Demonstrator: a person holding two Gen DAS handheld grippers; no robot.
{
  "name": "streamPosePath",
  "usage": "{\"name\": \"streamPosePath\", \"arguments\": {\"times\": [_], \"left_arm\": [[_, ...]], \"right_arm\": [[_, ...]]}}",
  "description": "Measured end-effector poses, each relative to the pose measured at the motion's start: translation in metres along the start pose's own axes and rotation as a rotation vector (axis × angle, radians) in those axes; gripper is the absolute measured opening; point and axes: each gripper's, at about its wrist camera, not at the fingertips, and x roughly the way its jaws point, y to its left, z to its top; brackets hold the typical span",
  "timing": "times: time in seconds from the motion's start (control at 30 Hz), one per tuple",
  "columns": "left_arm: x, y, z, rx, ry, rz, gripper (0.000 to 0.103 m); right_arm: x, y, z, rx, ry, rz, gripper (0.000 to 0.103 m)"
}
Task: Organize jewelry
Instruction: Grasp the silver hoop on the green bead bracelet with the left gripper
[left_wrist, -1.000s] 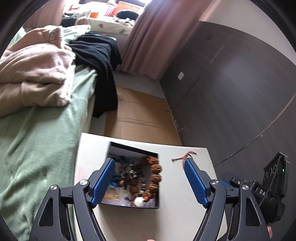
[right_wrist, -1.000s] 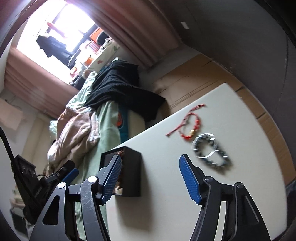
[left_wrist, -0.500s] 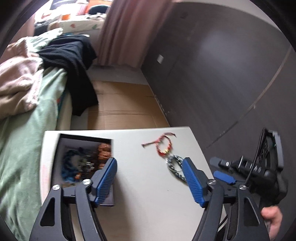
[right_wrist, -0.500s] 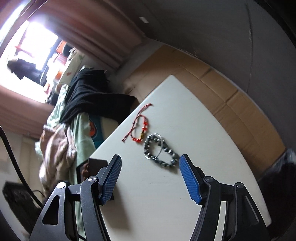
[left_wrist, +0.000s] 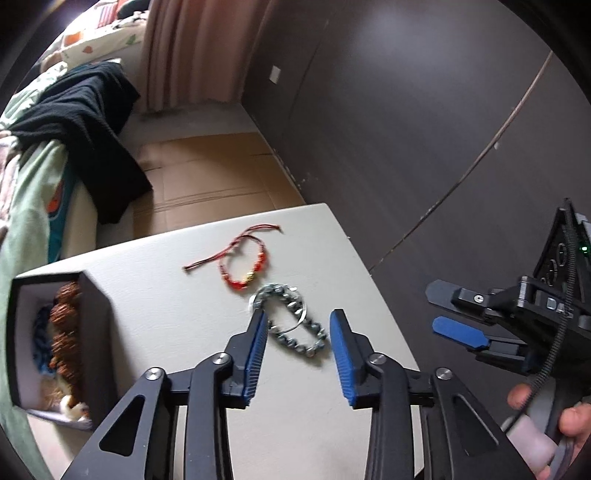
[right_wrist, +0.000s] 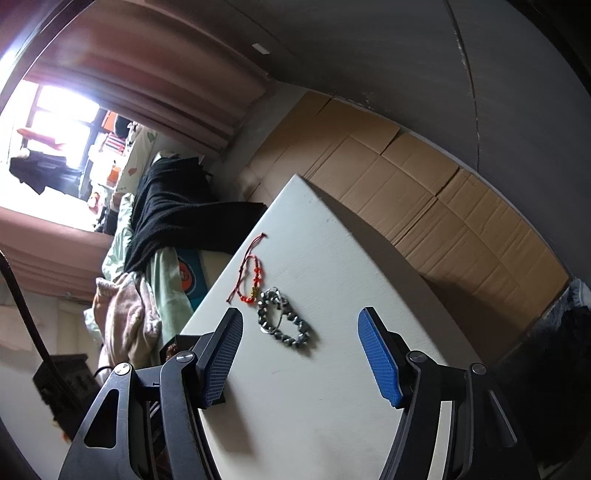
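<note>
Two bracelets lie loose on the white surface (left_wrist: 177, 306): one red cord bracelet with a gold bead (left_wrist: 246, 264) (right_wrist: 251, 278) and one dark grey beaded bracelet with a silver ring (left_wrist: 291, 321) (right_wrist: 284, 325). One black open box (left_wrist: 88, 332) stands there, holding several bead strands too jumbled to count. Two blue-padded tools show, the left tool (left_wrist: 297, 317) and the right tool (right_wrist: 299, 317).
</note>
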Motion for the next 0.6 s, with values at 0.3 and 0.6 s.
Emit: {"name": "streamPosePath", "arguments": {"times": [0.3, 0.6], "left_arm": [[0.043, -0.021, 0.001, 0.156, 0.131, 0.125, 0.026], [0.070, -0.037, -0.004, 0.299, 0.188, 0.220, 0.026]], "right_arm": [[-0.016, -0.022, 0.012, 0.050, -0.012, 0.037, 0.066], [-0.023, -0.040, 0.023, 0.098, -0.017, 0.048, 0.066]]}}
